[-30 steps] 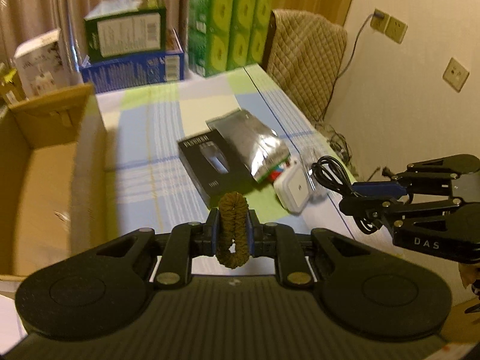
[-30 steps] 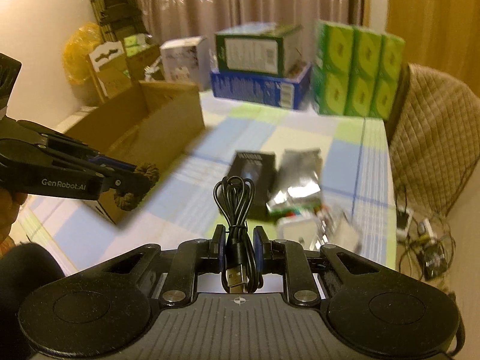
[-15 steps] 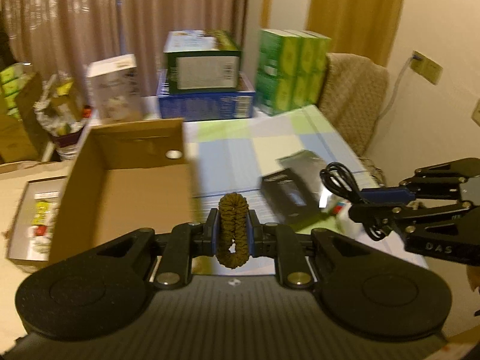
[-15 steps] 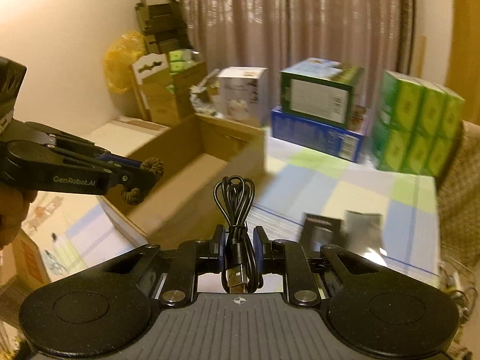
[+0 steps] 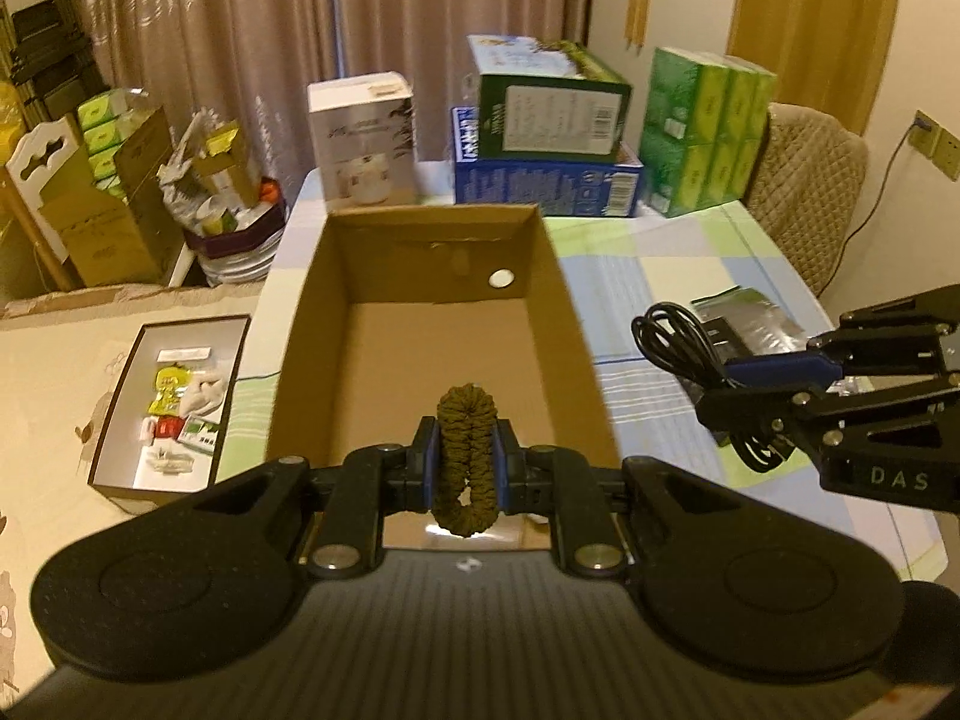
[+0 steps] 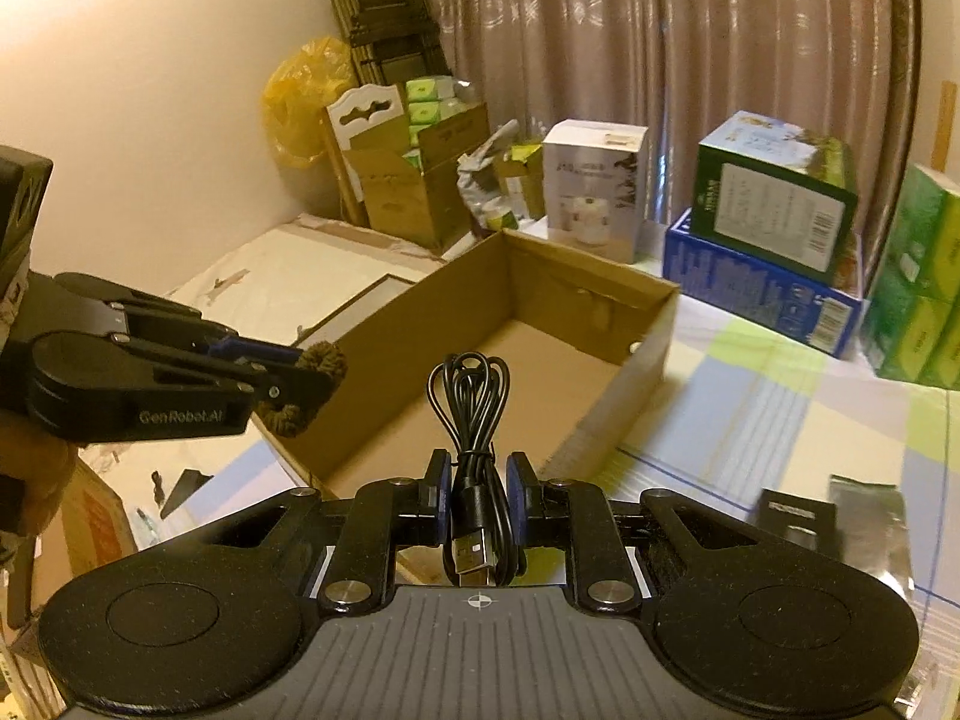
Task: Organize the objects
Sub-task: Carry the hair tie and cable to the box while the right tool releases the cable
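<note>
The left gripper (image 5: 465, 467) is clamped on a brown scrunchie (image 5: 465, 456); both pads press its sides and the ring stands upright between them. In the right wrist view the same left gripper (image 6: 300, 381) enters from the left edge, the scrunchie (image 6: 312, 384) at its tip, positioned at the near left corner of the cardboard box (image 6: 420, 324).

The right gripper (image 6: 477, 495) is clamped on a coiled black USB cable (image 6: 474, 420). The loops rise above the pads, and the USB plug (image 6: 471, 555) hangs below them toward the camera. In the left wrist view the right gripper (image 5: 750, 387) enters from the right edge, with the cable (image 5: 678, 339) bundled at its tip, to the right of the box and over the tablecloth.

The cardboard box (image 5: 312, 324) is open-topped and sits on the checked tablecloth (image 5: 678, 252), directly beyond the left gripper. A round hole (image 5: 501, 279) shows in its far wall.

To the right of the box, on the cloth, lie a black packet (image 6: 792, 519) and a silver foil pouch (image 6: 870, 516), side by side. At the far end of the table stand a white carton (image 5: 363, 138), a green carton (image 5: 552, 102) stacked on a blue carton (image 5: 546, 186), and a block of green tissue packs (image 5: 708, 132). Left of the table, lower down, an open tray of small items (image 5: 174, 402) rests on a pale surface.
</note>
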### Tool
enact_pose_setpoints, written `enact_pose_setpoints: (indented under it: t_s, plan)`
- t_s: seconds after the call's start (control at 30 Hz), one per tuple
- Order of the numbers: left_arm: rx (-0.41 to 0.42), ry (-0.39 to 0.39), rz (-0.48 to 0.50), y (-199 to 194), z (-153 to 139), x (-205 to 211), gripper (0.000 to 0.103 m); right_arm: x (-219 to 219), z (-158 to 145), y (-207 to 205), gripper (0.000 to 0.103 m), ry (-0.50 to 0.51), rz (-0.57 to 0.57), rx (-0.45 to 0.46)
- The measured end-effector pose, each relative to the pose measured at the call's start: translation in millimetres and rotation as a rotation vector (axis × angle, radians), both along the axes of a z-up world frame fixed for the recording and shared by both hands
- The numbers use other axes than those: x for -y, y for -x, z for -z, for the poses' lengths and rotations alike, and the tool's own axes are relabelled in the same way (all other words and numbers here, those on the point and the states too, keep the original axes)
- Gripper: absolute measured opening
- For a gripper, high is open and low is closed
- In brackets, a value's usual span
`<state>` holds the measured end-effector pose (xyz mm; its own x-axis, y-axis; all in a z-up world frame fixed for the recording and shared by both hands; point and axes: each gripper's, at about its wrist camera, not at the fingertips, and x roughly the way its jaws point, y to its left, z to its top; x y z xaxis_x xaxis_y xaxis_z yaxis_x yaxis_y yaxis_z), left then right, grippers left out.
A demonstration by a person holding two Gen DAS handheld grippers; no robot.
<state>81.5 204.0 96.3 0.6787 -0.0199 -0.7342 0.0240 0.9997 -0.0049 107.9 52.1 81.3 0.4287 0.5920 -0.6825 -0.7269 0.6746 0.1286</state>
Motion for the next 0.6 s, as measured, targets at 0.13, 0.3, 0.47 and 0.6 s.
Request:
enact_pose_setpoints:
  t_s: [0.13,0.3,0.47,0.6]
  plan:
    - [-0.017,0.010,-0.011,-5,11,-13,0.014,-14,8,-6,0.016,0.011,-0.007,-0.013]
    - [-0.032,0.017,-0.020,-13,22,-23,0.014,-21,17,-15,0.016,0.013,0.003,-0.034]
    - [-0.055,0.025,-0.022,-23,34,-29,0.015,-21,26,-22,0.016,0.016,0.014,-0.056]
    - [-0.073,0.033,-0.012,-32,44,-30,0.030,-21,31,-26,0.016,0.015,0.021,-0.070]
